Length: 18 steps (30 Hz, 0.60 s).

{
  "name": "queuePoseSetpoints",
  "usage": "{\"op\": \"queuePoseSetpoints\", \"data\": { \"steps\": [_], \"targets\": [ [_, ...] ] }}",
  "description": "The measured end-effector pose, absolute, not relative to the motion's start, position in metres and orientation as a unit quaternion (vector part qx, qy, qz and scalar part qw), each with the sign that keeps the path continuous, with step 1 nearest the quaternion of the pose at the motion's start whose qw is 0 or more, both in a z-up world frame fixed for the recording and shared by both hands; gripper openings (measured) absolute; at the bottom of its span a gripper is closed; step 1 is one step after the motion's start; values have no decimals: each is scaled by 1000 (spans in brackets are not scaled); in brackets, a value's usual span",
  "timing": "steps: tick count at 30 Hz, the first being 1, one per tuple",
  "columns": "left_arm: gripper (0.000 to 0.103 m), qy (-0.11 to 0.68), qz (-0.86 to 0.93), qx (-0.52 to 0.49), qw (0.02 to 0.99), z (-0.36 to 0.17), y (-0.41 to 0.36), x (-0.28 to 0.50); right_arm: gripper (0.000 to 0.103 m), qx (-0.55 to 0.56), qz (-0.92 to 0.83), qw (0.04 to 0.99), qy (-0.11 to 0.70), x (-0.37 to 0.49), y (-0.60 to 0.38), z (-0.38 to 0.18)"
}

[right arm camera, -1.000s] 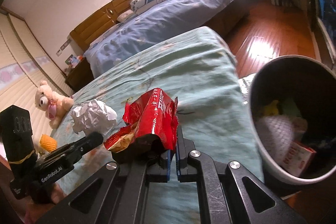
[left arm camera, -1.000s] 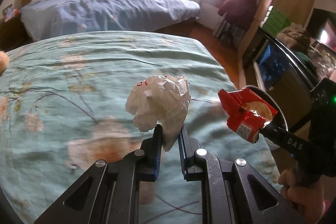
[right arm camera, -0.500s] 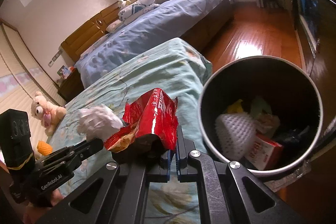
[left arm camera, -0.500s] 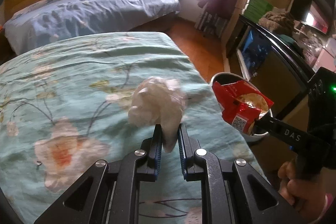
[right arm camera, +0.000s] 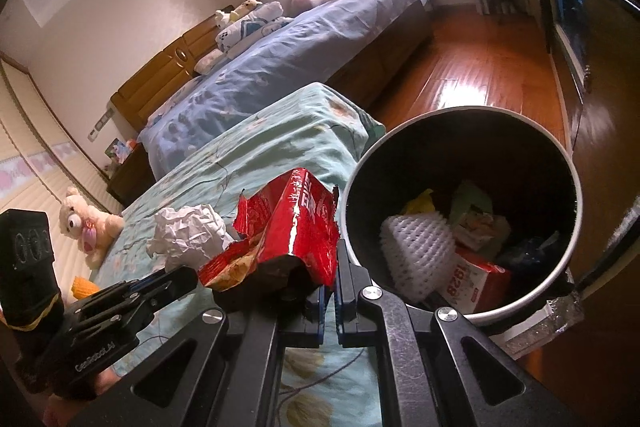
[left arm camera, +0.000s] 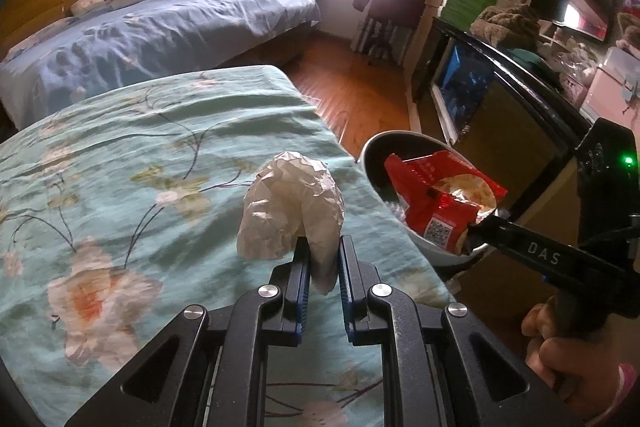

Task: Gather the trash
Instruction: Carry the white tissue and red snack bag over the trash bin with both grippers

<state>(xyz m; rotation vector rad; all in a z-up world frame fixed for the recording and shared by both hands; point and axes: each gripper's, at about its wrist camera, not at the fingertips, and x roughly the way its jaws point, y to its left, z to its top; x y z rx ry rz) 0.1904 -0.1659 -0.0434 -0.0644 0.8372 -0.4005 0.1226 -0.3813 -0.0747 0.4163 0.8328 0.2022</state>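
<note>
My left gripper (left arm camera: 323,259) is shut on a crumpled white paper ball (left arm camera: 292,207) and holds it above the floral bedspread (left arm camera: 120,167), near the bed's corner. My right gripper (right arm camera: 334,267) is shut on a torn red snack wrapper (right arm camera: 296,227), held at the near rim of the round trash bin (right arm camera: 560,155). In the left wrist view the wrapper (left arm camera: 436,195) hangs over the bin (left arm camera: 376,147). In the right wrist view the paper ball (right arm camera: 188,231) is to the left of the wrapper. The bin holds a white foam net (right arm camera: 416,247), a red-and-white box and other scraps.
A teddy bear (right arm camera: 88,223) and a yellow item (right arm camera: 82,285) lie on the floral bed at the left. A second bed with a blue cover (left arm camera: 160,27) stands beyond. A dark cabinet (left arm camera: 500,107) flanks the wooden floor (right arm camera: 472,67) on the right.
Both grippers moved right toward the bin with their loads. The bin now fills more of the right wrist view, and the wrapper has come over its rim.
</note>
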Motion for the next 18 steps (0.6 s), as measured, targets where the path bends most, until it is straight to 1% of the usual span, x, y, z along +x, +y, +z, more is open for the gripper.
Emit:
{"op": "queuePoseSetpoints", "data": {
  "steps": [18],
  "targets": [
    [10,399,-226,-23,888,-40,-189,190,3,211,69,892,392,111,-409,-73]
  ]
}}
